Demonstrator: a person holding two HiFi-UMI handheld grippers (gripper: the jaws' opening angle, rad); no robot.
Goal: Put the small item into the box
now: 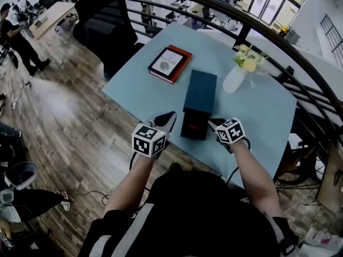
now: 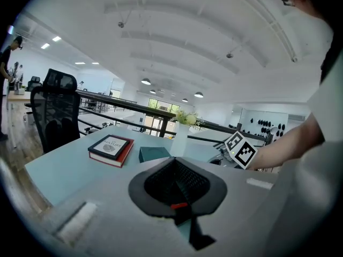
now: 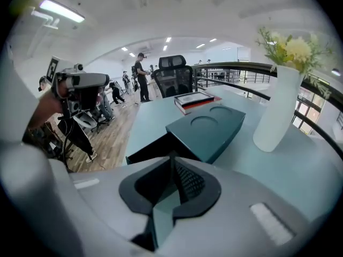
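A dark teal box [image 1: 200,90] lies on the light blue table [image 1: 139,92], and its black drawer [image 1: 194,126] is pulled out toward me with a red patch showing inside. My left gripper [image 1: 165,121] sits just left of the drawer, jaws closed. A small red piece [image 2: 179,204] is pinched low between them. My right gripper [image 1: 216,124] is just right of the drawer, shut and empty. From the right gripper view the box [image 3: 206,130] and its dark drawer opening [image 3: 153,150] are close ahead.
A red-edged book [image 1: 170,63] lies at the table's far left. A white vase with pale flowers [image 1: 235,78] stands right of the box. A black office chair [image 1: 104,20] is beyond the table, and a curved black railing [image 1: 300,63] runs behind it. Wooden floor lies to the left.
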